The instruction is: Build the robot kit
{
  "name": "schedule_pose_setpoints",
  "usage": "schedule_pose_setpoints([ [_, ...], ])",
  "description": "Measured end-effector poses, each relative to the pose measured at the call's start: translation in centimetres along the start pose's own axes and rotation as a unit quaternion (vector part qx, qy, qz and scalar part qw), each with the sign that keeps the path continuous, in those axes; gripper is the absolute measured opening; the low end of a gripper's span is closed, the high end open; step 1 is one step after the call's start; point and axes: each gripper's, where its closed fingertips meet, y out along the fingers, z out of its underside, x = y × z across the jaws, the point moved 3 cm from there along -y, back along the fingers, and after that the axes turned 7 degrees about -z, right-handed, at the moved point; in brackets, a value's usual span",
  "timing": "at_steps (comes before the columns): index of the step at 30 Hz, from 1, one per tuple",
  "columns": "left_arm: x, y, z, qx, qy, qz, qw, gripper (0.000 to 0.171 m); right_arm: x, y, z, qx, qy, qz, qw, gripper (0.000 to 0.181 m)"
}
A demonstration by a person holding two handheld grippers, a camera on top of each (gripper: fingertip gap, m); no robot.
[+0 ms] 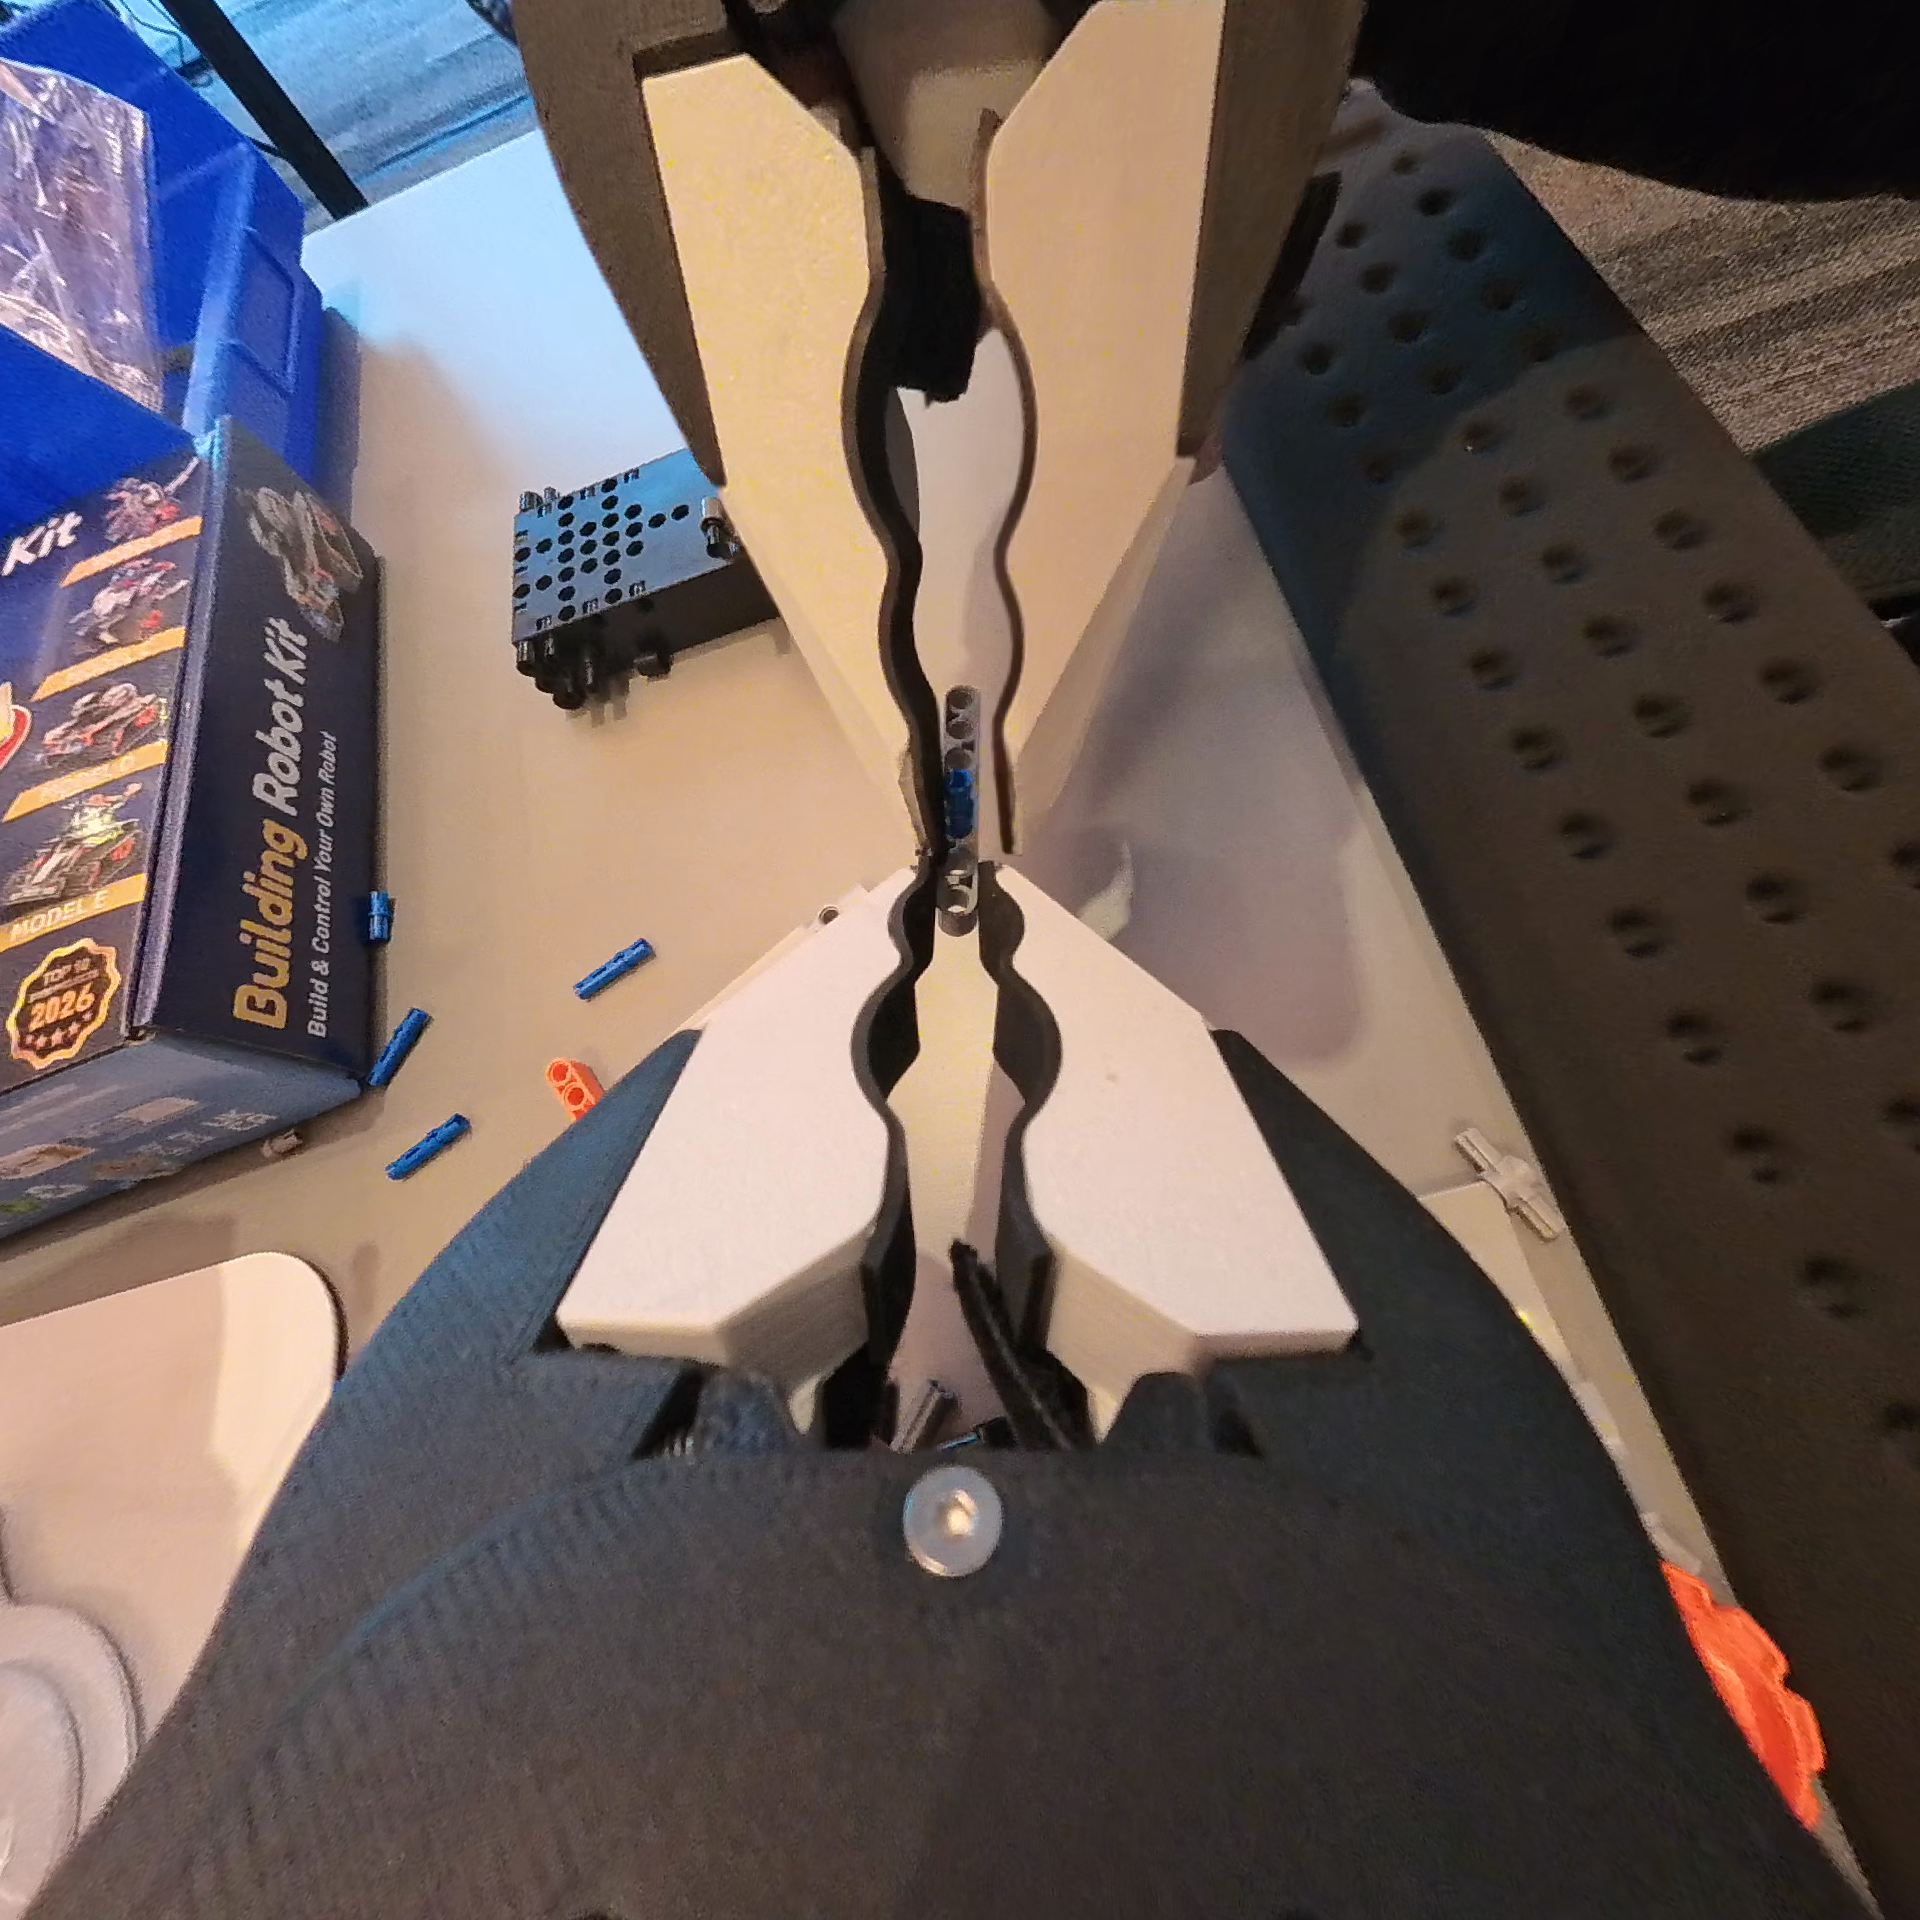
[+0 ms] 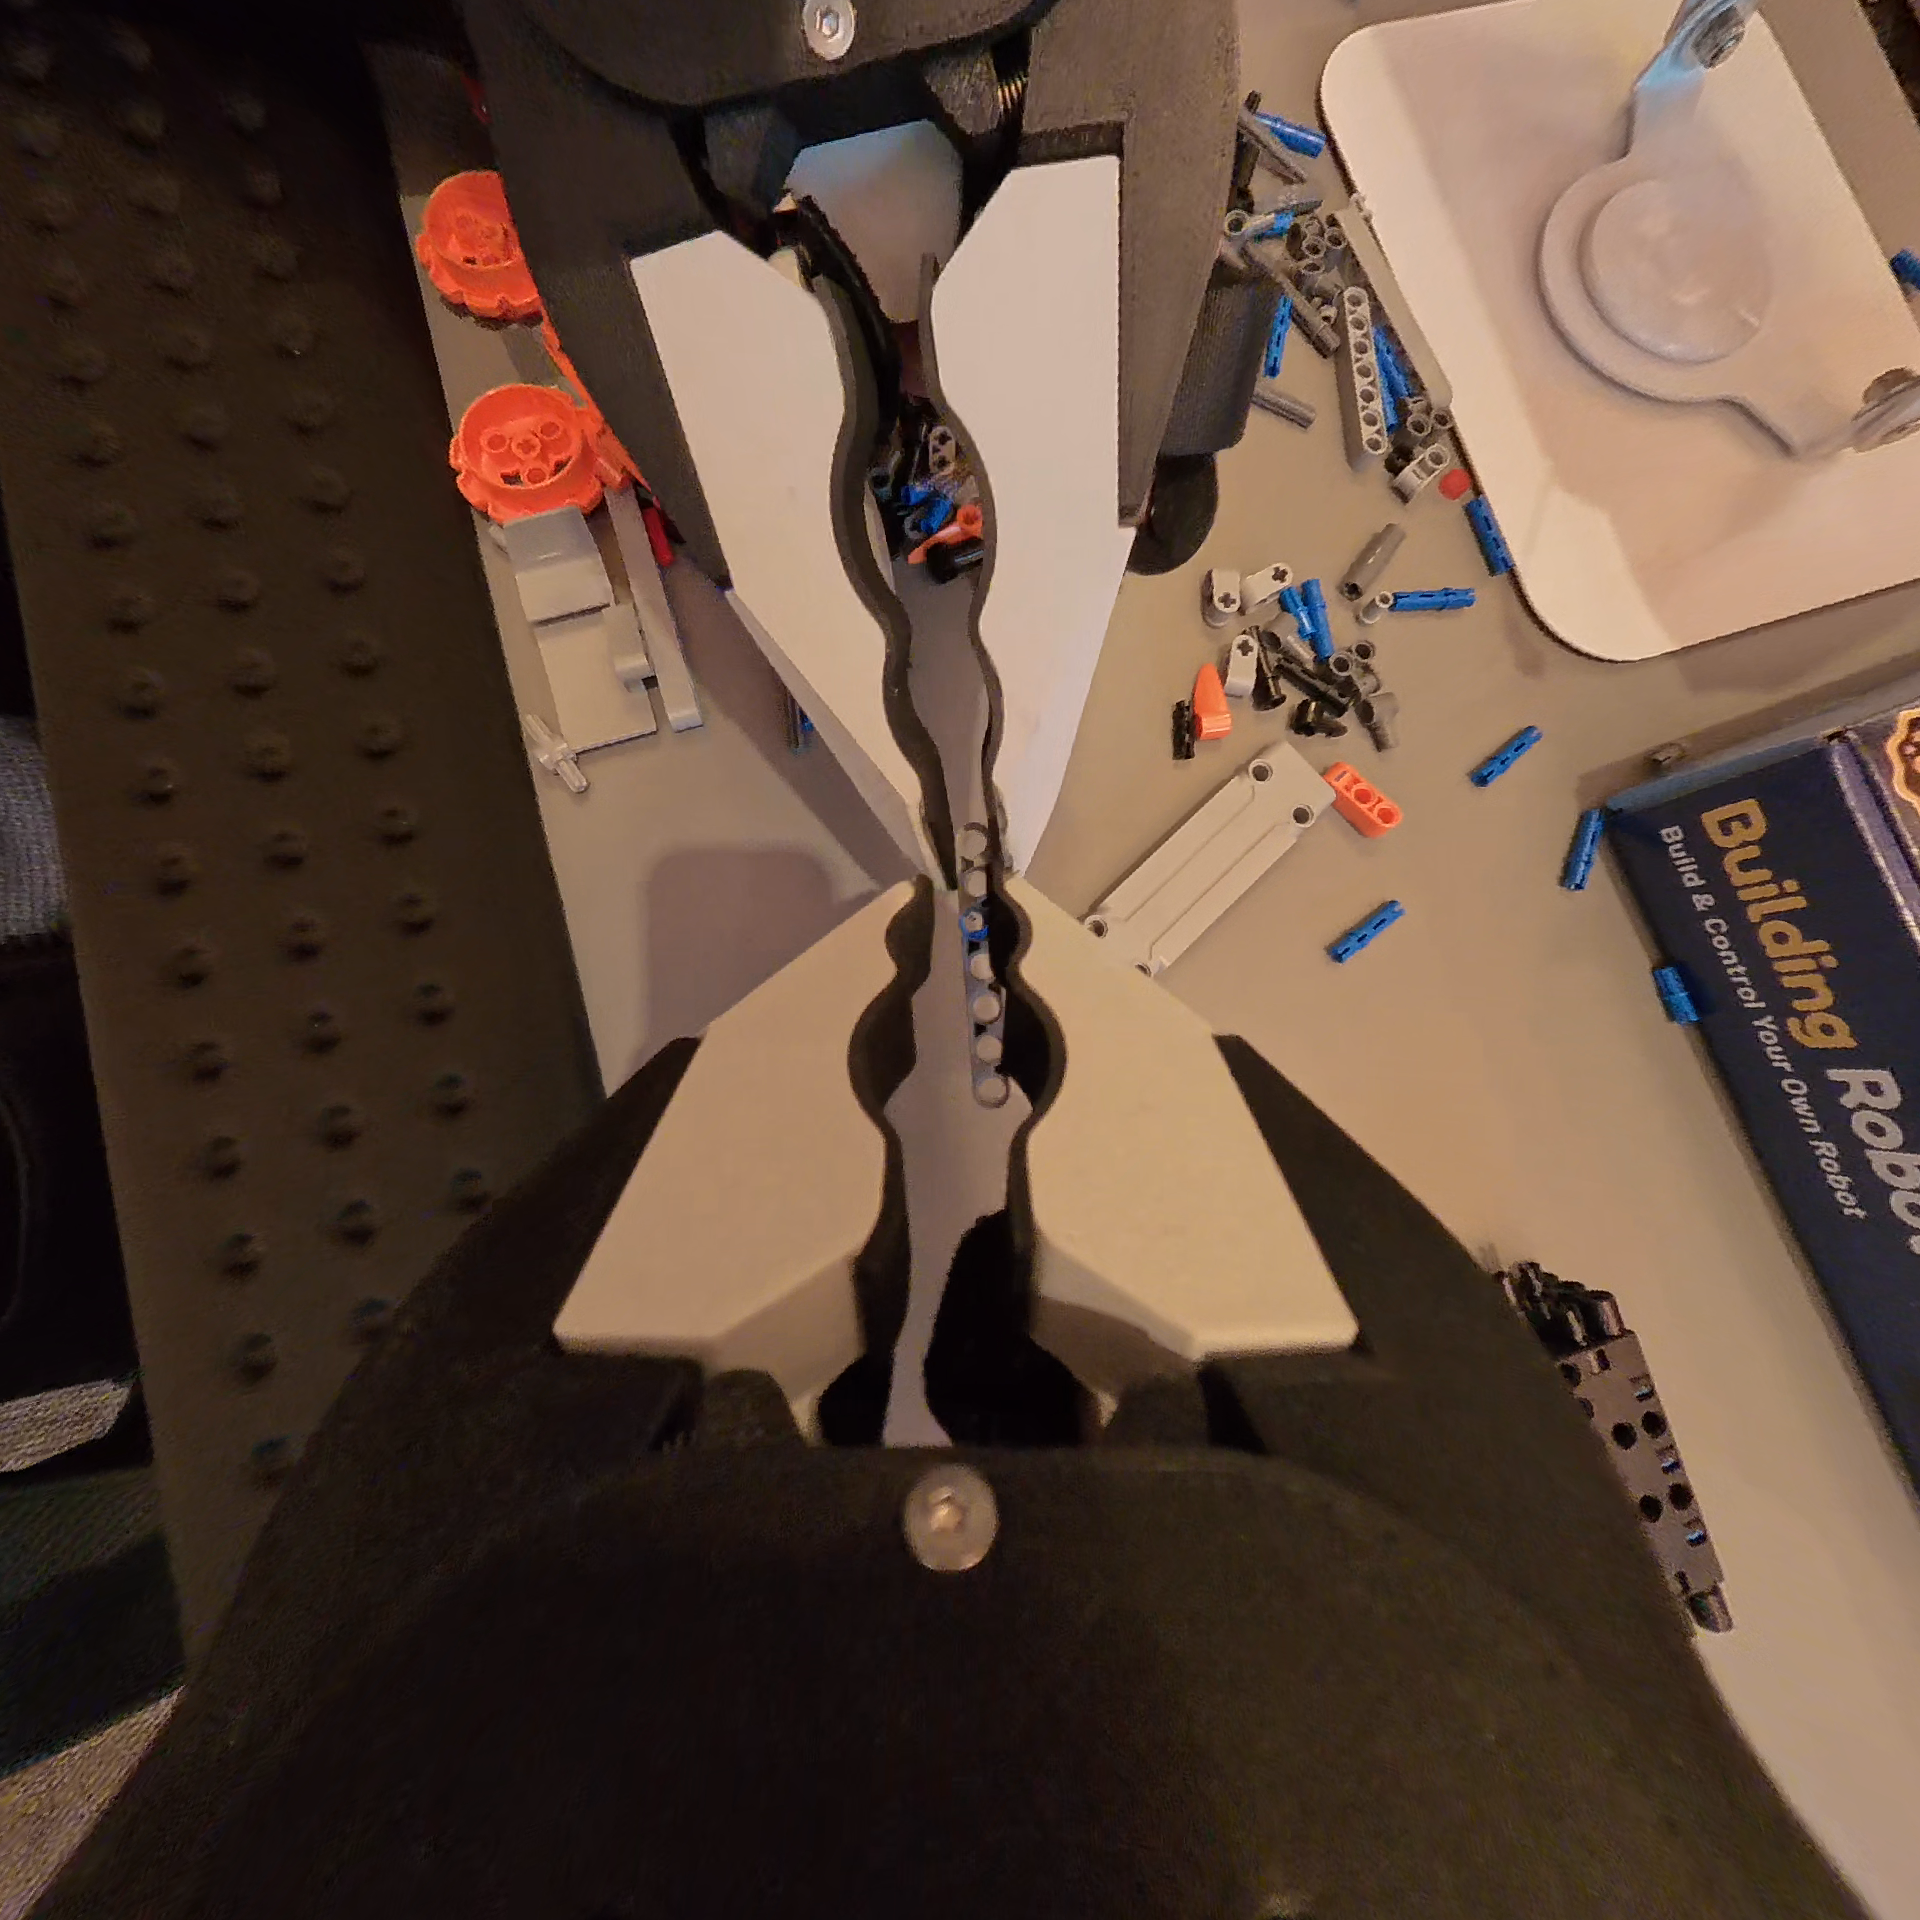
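My two grippers meet tip to tip above a pale table. A thin grey beam with a row of holes lies lengthwise between the fingers of my right gripper, which is shut on it. A small blue pin sits in one hole. In the left wrist view the beam runs up into the right gripper, and its near end is pinched by my left gripper. The blue pin shows there too. The left gripper comes in from the top of the right wrist view.
A dark blue kit box and a black block with holes lie at the left. Loose blue pins, a grey panel, orange wheels, a pile of small parts and a white tray surround the grippers. A dark perforated surface borders the table. Only a small space, under 4 cm, lies between the two pairs of fingers.
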Motion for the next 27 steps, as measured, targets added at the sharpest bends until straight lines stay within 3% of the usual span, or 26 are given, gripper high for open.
schedule_pose_setpoints([
  [10,0.7,-0.2,-0.4,-0.015,-0.013,-0.007,1.000,0.005,-0.7,-0.7,-0.2,-0.034,-0.002,0.034,0.999,0.002],
  [15,2.6,-1.4,0.1,-0.002,-0.013,-0.026,1.000,0.026,-1.6,-1.7,0.3,-0.074,0.023,0.057,0.995,0.002],
  [20,6.2,-2.3,2.6,0.081,0.034,-0.066,0.994,0.036,-2.0,-2.3,1.4,-0.082,0.063,0.078,0.992,0.002],
  [27,6.7,0.0,4.9,0.158,0.099,-0.007,0.982,0.048,-1.9,-0.8,3.1,-0.059,0.086,0.090,0.990,0.002],
])
